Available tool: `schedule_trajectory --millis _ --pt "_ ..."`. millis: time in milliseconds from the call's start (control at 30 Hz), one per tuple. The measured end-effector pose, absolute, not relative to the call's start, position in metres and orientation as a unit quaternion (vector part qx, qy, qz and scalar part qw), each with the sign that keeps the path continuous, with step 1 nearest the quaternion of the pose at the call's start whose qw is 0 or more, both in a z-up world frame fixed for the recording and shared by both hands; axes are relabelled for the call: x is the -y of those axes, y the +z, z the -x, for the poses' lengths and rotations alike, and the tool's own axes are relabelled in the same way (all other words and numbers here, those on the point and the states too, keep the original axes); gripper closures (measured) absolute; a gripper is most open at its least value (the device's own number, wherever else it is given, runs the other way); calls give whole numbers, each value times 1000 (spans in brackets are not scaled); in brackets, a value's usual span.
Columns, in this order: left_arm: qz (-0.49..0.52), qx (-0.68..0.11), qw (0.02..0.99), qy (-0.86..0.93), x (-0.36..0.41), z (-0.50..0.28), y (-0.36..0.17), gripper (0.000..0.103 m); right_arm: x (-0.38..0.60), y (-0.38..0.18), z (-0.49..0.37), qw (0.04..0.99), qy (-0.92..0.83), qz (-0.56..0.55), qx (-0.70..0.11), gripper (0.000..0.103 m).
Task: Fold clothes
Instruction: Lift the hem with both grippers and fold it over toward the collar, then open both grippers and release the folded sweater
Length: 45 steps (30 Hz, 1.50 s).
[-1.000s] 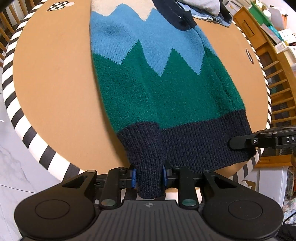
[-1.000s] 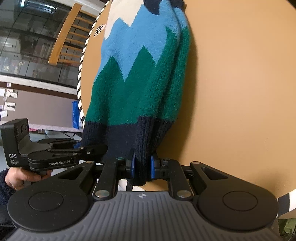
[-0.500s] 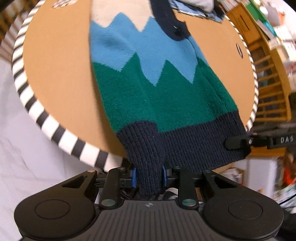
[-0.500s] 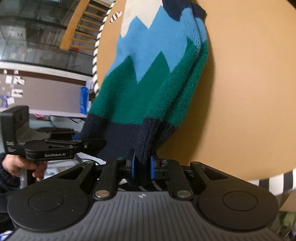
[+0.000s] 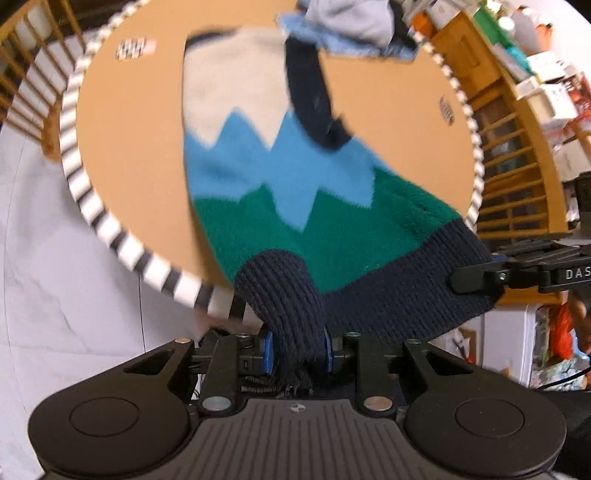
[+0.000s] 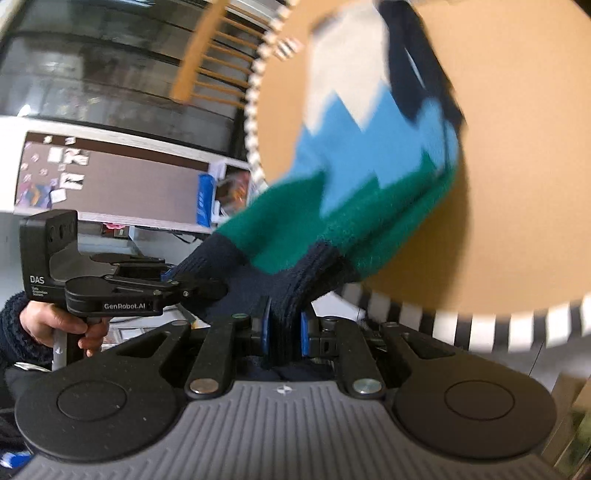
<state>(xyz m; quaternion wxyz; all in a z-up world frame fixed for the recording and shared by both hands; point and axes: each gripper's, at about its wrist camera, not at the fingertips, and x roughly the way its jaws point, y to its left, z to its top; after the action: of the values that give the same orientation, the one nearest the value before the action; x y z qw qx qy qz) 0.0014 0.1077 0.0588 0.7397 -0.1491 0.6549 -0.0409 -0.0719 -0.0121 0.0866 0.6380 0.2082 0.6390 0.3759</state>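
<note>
A knit sweater (image 5: 280, 192) with cream, light blue, green and navy zigzag bands lies on the round brown table (image 5: 140, 155), its navy hem lifted off the near edge. My left gripper (image 5: 297, 349) is shut on the left corner of the hem. My right gripper (image 6: 284, 328) is shut on the other corner of the hem; it also shows at the right of the left wrist view (image 5: 476, 280). The sweater (image 6: 369, 177) hangs stretched between both grippers. The left gripper shows at the left of the right wrist view (image 6: 199, 288).
The table has a black-and-white striped rim (image 5: 110, 229). A heap of blue and grey clothes (image 5: 351, 22) lies at its far side. Wooden shelves (image 5: 517, 155) stand to the right, a wooden chair (image 6: 207, 55) behind the table.
Both grippers have pulled back and up from the table with the hem, dragging the sweater toward the near edge. More of its cream top now shows.
</note>
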Motion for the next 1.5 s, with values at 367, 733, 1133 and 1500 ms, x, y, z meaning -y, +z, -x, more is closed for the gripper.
schedule_trajectory --millis 367,733,1133,1500 --pt "125 -615 776 65 -167 -171 75 81 0 52 -75 684 326 -240 -607 87" --pt "124 -616 772 94 -189 -265 6 82 19 -44 -172 687 256 -306 -607 87" --pt "180 -649 733 101 -237 -312 -48 81 59 -105 -228 664 210 -341 -632 87" --pt "216 -644 723 129 -258 -355 -85 76 70 -142 -264 654 148 -380 -638 87"
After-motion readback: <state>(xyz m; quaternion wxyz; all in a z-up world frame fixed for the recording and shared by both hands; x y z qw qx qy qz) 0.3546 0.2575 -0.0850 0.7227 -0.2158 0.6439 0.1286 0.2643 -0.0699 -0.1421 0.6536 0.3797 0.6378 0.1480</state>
